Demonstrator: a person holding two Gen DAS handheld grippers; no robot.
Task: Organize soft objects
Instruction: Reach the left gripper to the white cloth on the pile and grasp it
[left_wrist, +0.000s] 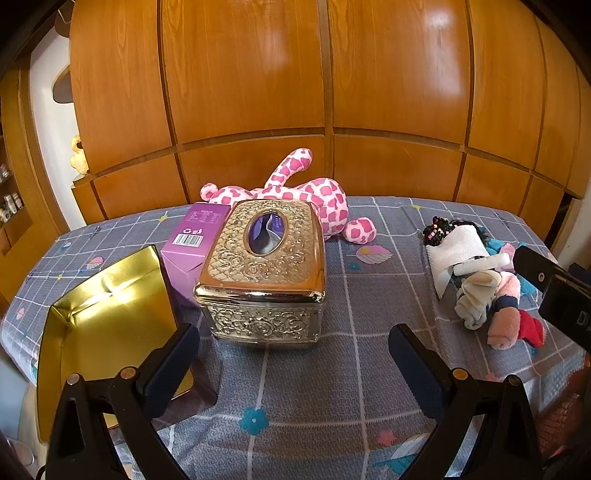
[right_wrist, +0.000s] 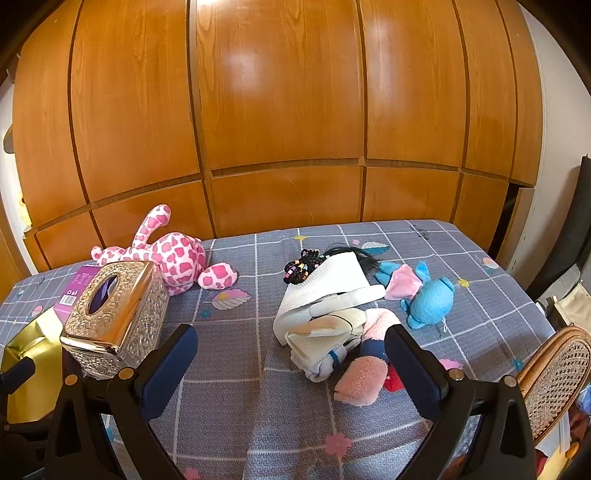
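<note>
A pink spotted plush toy (left_wrist: 314, 195) lies at the back of the table, also in the right wrist view (right_wrist: 166, 258). A heap of soft things (right_wrist: 340, 325) lies right of centre: white cloth, socks, a pink fuzzy sock (right_wrist: 360, 378), hair ties (right_wrist: 299, 271) and a blue plush (right_wrist: 432, 299). The heap also shows in the left wrist view (left_wrist: 476, 280). My left gripper (left_wrist: 295, 354) is open and empty, in front of the gold tissue box (left_wrist: 266, 269). My right gripper (right_wrist: 291, 354) is open and empty, just short of the heap.
A purple carton (left_wrist: 192, 236) and an open gold box (left_wrist: 107, 317) sit left of the tissue box. A grey checked cloth (left_wrist: 332, 387) covers the table. A wooden wardrobe (right_wrist: 280, 110) stands behind. A wicker chair back (right_wrist: 554, 376) is at the right.
</note>
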